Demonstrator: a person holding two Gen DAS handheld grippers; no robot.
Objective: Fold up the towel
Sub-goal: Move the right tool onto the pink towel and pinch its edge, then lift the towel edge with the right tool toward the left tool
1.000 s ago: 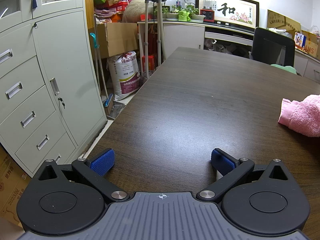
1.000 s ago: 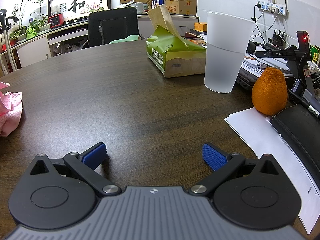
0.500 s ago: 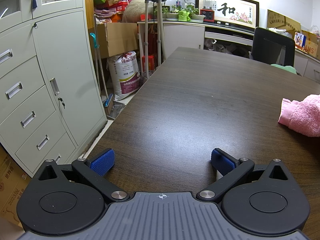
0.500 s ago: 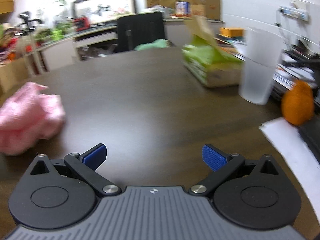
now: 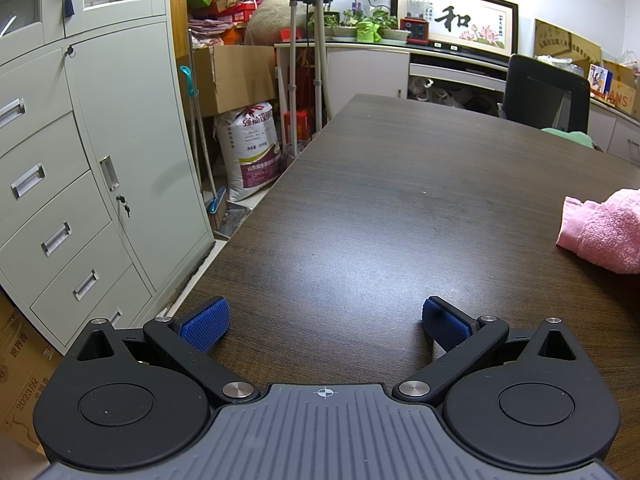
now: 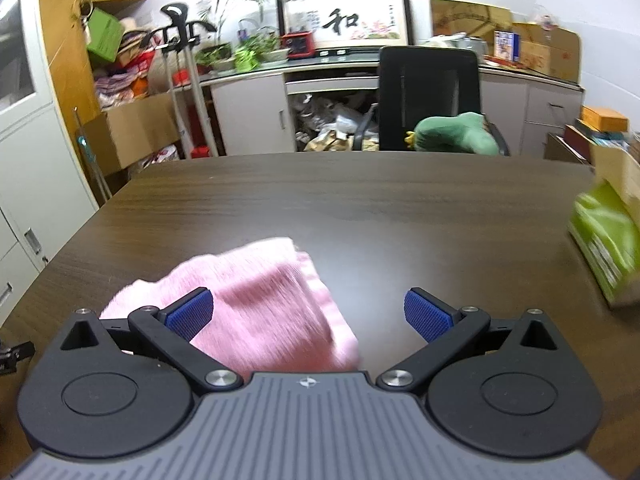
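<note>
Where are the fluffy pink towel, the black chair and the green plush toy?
fluffy pink towel (image 6: 276,292), right wrist view, middle of the crumpled cloth
black chair (image 6: 428,92), right wrist view, backrest
green plush toy (image 6: 456,133), right wrist view, body

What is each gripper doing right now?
Left gripper: open, empty.
Right gripper: open, holding nothing, at the towel.

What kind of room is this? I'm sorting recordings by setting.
Most likely an office that doubles as storage: a long dark table with a black office chair behind it, grey filing cabinets along the wall, and stacked cardboard boxes.
</note>
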